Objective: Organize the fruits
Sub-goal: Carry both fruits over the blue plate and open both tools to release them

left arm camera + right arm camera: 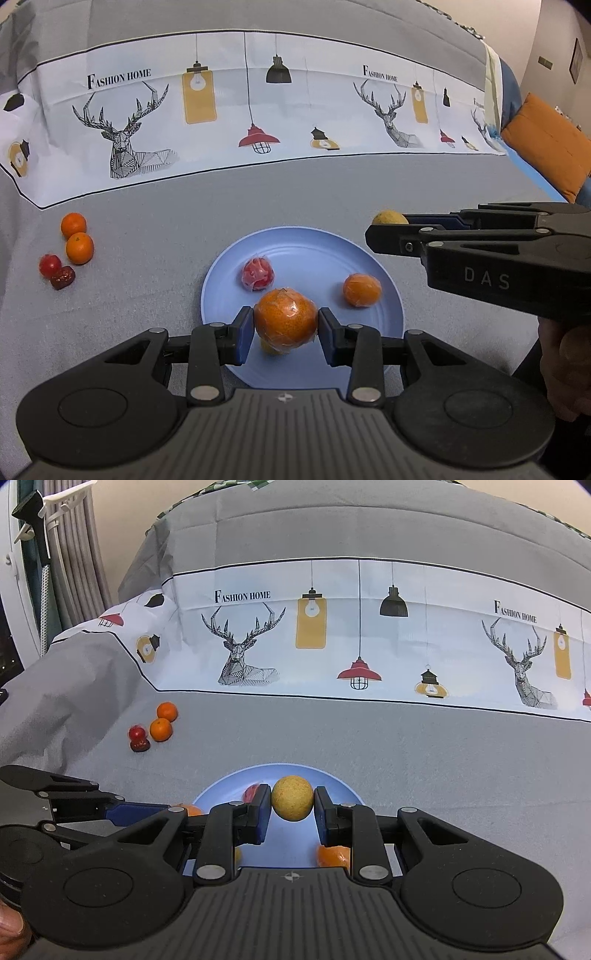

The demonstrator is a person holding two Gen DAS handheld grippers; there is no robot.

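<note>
Above, the left gripper (285, 329) clamps a plastic-wrapped orange (285, 320) just over the near part of the blue plate (388, 317), which rests on a grey printed cloth (332, 192). Similarly, the right gripper (291, 805) grips a yellow fruit (292, 798) above the same plate. Two wrapped fruits, one red (258, 273) and one orange (361, 290), lie on the plate. Well to the left, two oranges (79, 247) and two small red fruits (50, 266) sit clustered on the cloth.

Grey curtains (74, 554), orange cushion (546, 144), deer-print cloth (258, 110)
</note>
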